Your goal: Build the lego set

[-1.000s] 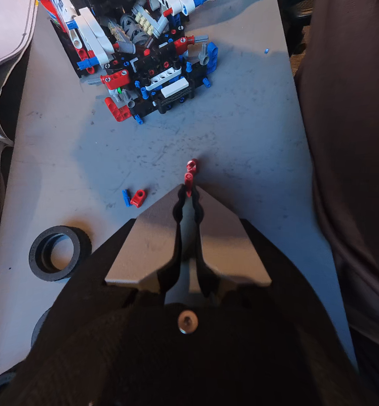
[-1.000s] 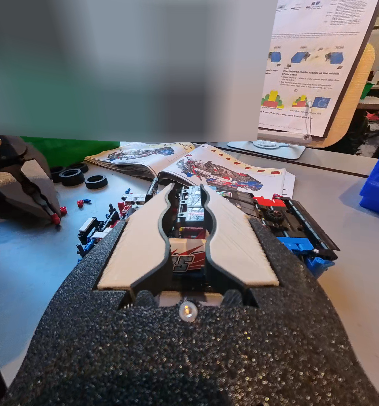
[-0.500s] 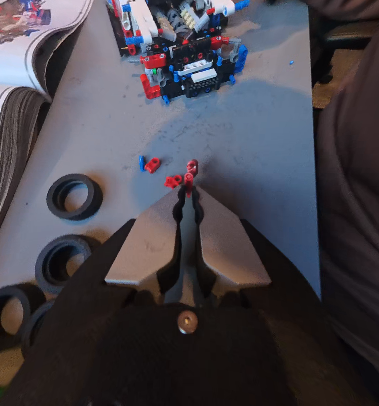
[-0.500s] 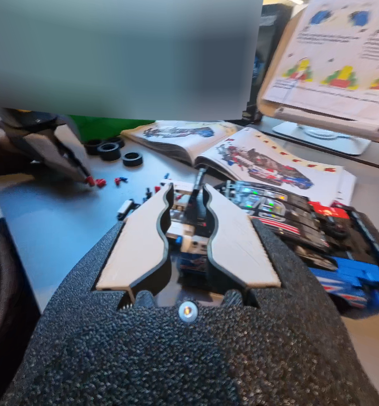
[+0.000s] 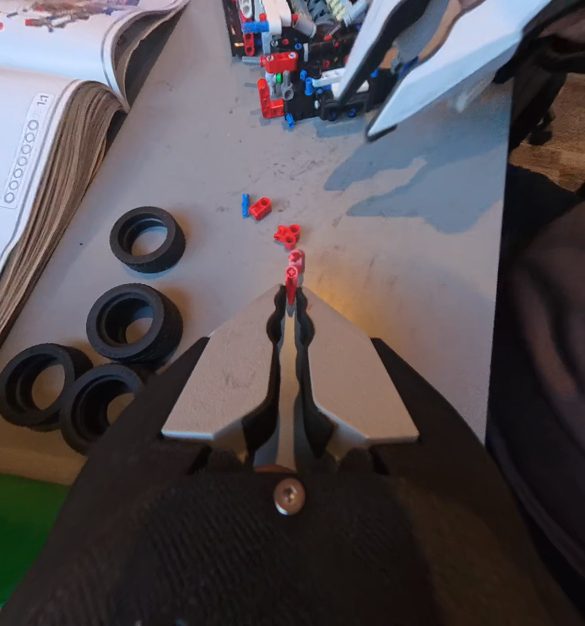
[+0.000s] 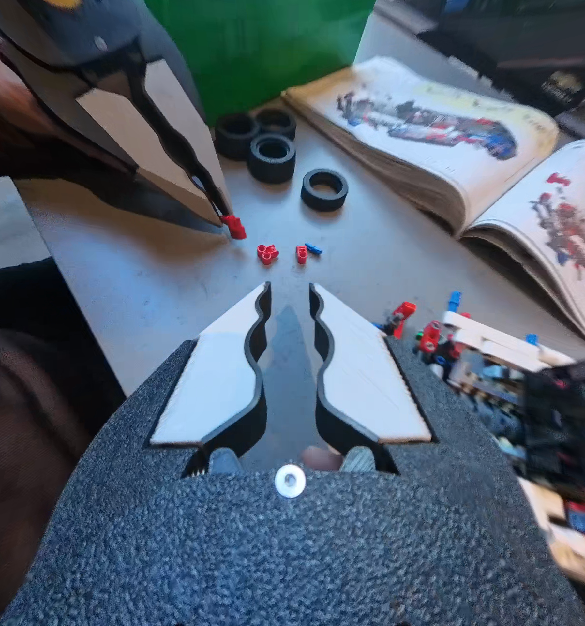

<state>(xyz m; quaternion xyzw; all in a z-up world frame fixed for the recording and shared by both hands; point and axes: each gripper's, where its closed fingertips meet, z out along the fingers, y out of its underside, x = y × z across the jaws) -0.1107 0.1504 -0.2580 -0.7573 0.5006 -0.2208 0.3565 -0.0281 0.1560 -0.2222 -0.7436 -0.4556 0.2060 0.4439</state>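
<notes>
The left gripper (image 5: 291,294) is pinching a small red plastic connector piece (image 5: 293,276) between its closed grey tips, holding it just above the grey table (image 5: 199,159). Just beyond that piece, a red three-holed plastic connector (image 5: 287,234) is lying loose on the table, and a little farther on a small red block with a hole (image 5: 260,207) is sitting beside a short blue plastic pin (image 5: 245,204). Four black rubber tyres (image 5: 148,239) are resting to the left, near an open instruction booklet (image 5: 30,111). The right gripper (image 6: 289,291) is hovering with its white fingers apart and nothing between them, pointing toward the loose red parts. The partly built black, red, white and blue lego car (image 6: 508,369) is standing on the table to its right.
</notes>
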